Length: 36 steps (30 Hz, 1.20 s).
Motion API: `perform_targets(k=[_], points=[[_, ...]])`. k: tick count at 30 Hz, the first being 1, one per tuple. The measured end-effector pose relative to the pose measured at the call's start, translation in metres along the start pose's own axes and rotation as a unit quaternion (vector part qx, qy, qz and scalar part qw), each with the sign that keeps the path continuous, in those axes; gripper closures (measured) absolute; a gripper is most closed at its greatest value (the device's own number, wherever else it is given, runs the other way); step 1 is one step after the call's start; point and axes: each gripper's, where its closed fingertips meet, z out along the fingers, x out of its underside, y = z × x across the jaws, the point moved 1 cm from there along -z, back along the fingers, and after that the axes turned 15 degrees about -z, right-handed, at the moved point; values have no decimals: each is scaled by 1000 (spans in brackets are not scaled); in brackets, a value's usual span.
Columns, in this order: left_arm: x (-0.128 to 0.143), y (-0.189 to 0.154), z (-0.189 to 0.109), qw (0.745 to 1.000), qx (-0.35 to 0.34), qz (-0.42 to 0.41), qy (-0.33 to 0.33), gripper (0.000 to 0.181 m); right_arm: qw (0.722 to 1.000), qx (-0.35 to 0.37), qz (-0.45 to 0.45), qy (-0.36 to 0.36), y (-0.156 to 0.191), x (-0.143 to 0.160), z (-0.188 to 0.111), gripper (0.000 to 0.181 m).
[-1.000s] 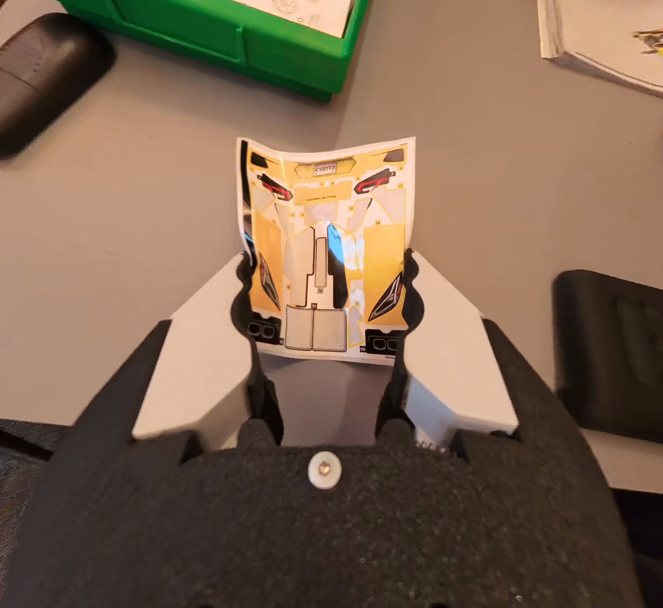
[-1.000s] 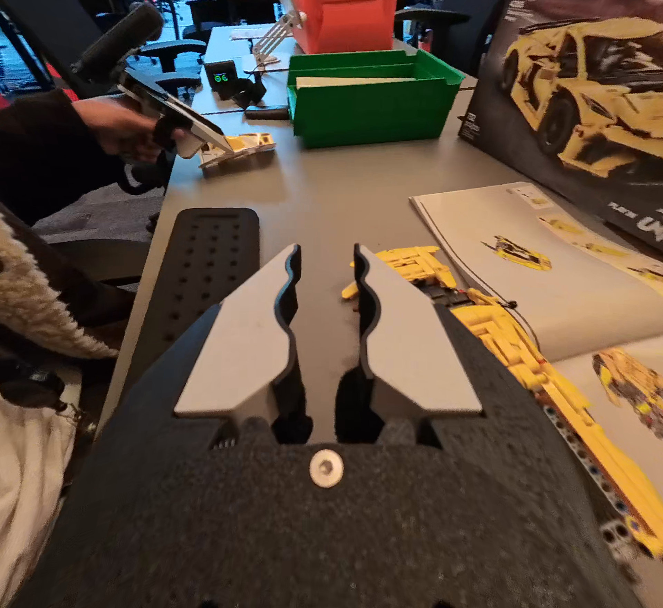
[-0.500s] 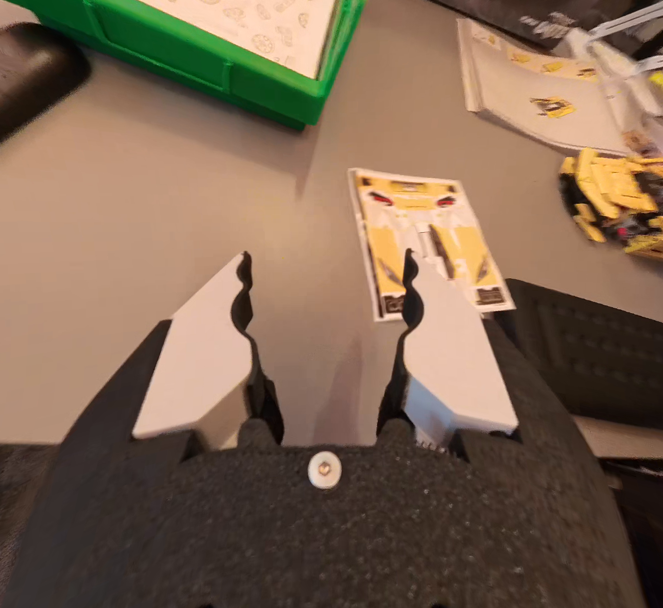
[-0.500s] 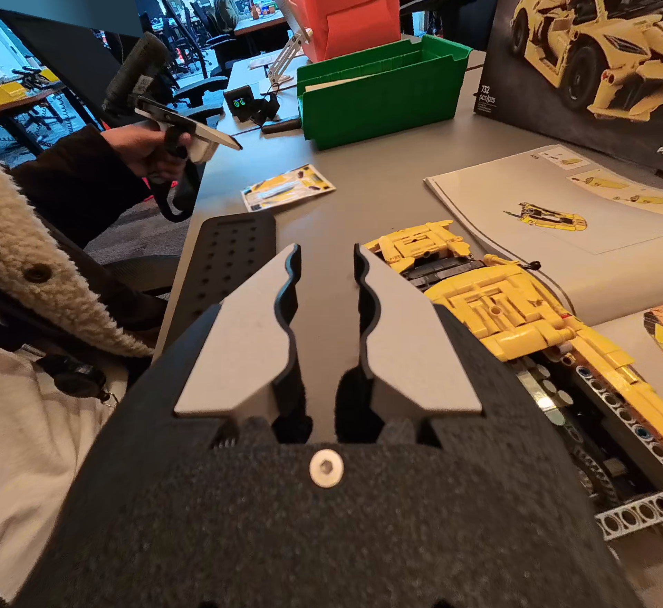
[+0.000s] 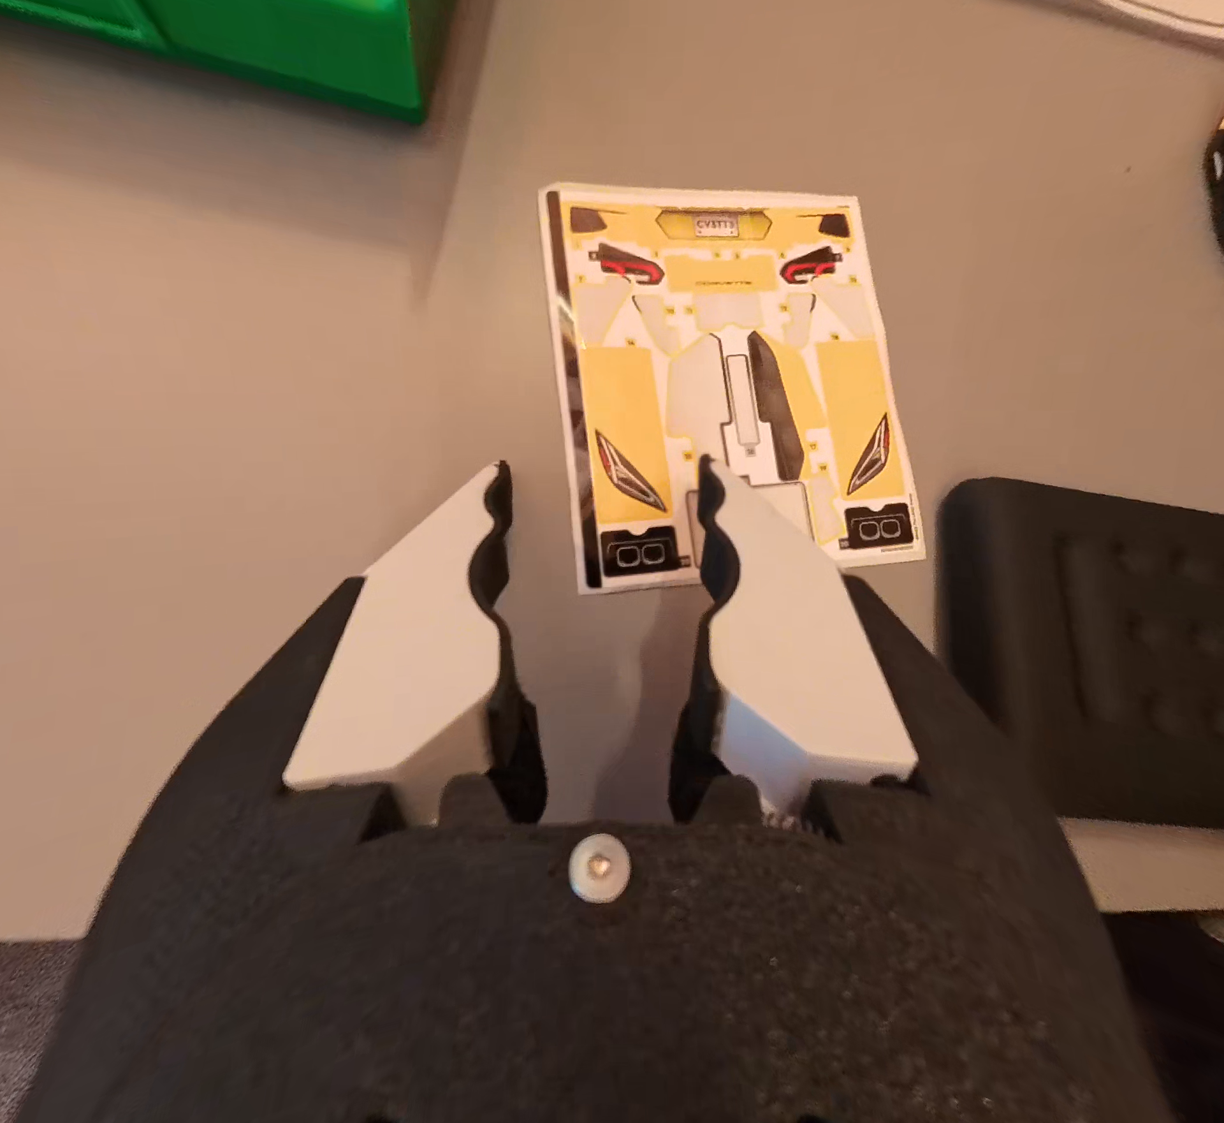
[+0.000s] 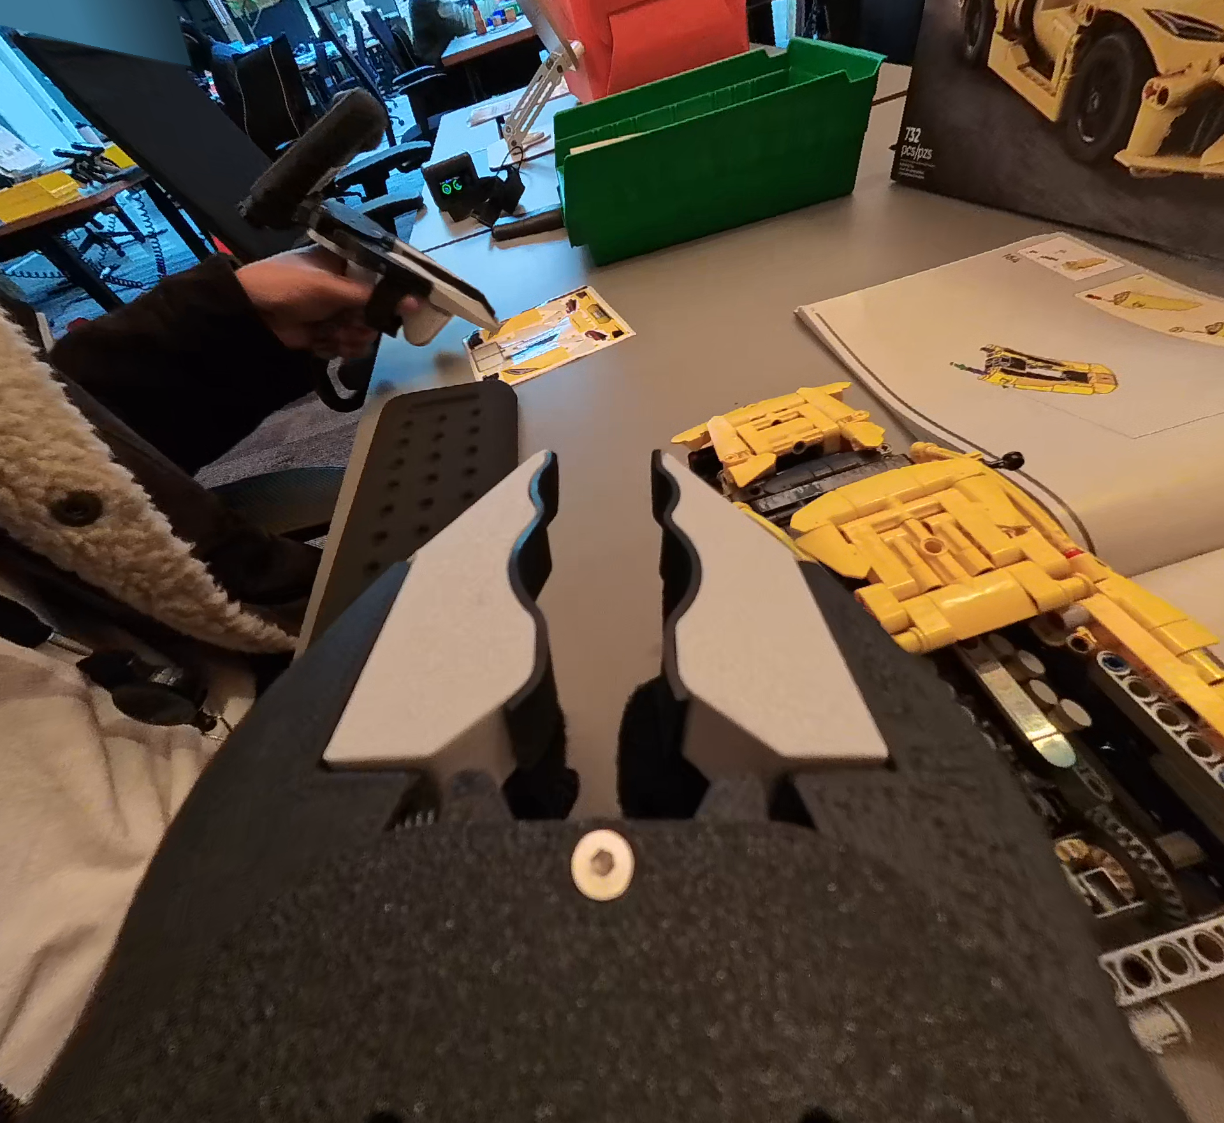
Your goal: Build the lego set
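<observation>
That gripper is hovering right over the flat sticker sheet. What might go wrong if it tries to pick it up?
The sticker sheet lies flat on the table, so the open left gripper may fail to get under an edge, or may crease it. Its right finger already overlaps the sheet's near edge and could scrape the stickers.

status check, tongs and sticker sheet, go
Left tongs open, empty, low over sticker sheet's near edge. Right tongs open, empty, beside yellow car build. Sheet flat on table, nothing blocking.

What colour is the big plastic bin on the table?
Green. The bin shows best in the right wrist view.
</observation>
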Motion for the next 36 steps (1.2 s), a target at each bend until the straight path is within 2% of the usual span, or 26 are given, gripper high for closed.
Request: perform_targets(k=[2,5,11,15,18,20,26,28,30,31,34,36], points=[[1,-3,3,1000,-14,23,3,135,1000,-2,3,0,1,1,0,154],[5,-9,5,996,-39,78,6,161,1000,-4,3,0,1,1,1,154],[5,-17,4,997,-12,71,6,174,1000,-11,3,-3,5,-2,3,154],[-6,-29,-7,995,12,91,-28,175,1000,-23,5,-10,9,-7,7,154],[-24,-55,-27,989,82,88,-83,175,998,-47,25,-30,17,-17,16,152],[-37,-82,-47,977,158,70,-125,176,996,-57,54,-46,22,-26,30,142],[-57,-169,-100,911,364,37,-188,178,977,-125,166,-46,54,-41,92,111],[-58,-193,-111,890,410,32,-195,178,961,-157,212,-86,62,-54,102,103],[-54,-213,-113,880,434,44,-189,177,940,-172,257,-142,58,-71,98,112],[-50,-222,-112,877,441,50,-186,177,931,-176,274,-164,54,-76,93,124],[-40,-239,-104,872,456,56,-167,174,915,-190,293,-204,42,-82,70,181],[-39,-239,-97,878,444,55,-169,167,924,-164,285,-193,31,-75,59,181]])
